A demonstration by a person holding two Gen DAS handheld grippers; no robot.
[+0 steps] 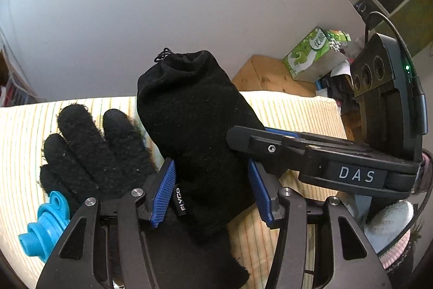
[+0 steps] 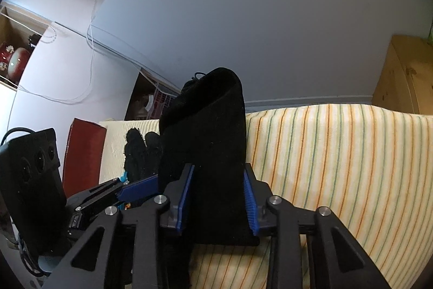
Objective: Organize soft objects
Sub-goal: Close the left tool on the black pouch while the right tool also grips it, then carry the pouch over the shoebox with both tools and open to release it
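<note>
In the left wrist view we see the left gripper [image 1: 213, 188] with its blue pads on either side of a black drawstring pouch [image 1: 194, 121], which rises beyond the fingertips with its gathered mouth at the far end; the left pad touches the fabric, but we cannot tell whether the right pad presses on it. Left of the gripper a black knit glove [image 1: 89, 153] lies on the striped bed cover [image 1: 21, 142], and nearer us on that side sits a blue plastic piece [image 1: 43, 224], cut off by the gripper's frame. The right gripper [image 1: 268, 142] reaches in from the right and crosses in front of the pouch, hiding part of its side. Beyond it stand a wooden cabinet [image 1: 268, 75] and a green carton [image 1: 311, 53]. In the right wrist view the right gripper [image 2: 219, 194] is clamped on the same pouch [image 2: 205, 132], both pads against the fabric. Only here do we see a dark red box [image 2: 84, 153] to the left and a white cord [image 2: 89, 50] on the wall. The left gripper [image 2: 135, 188] enters from the left, and the glove [image 2: 138, 151] is mostly hidden behind the pouch.
</note>
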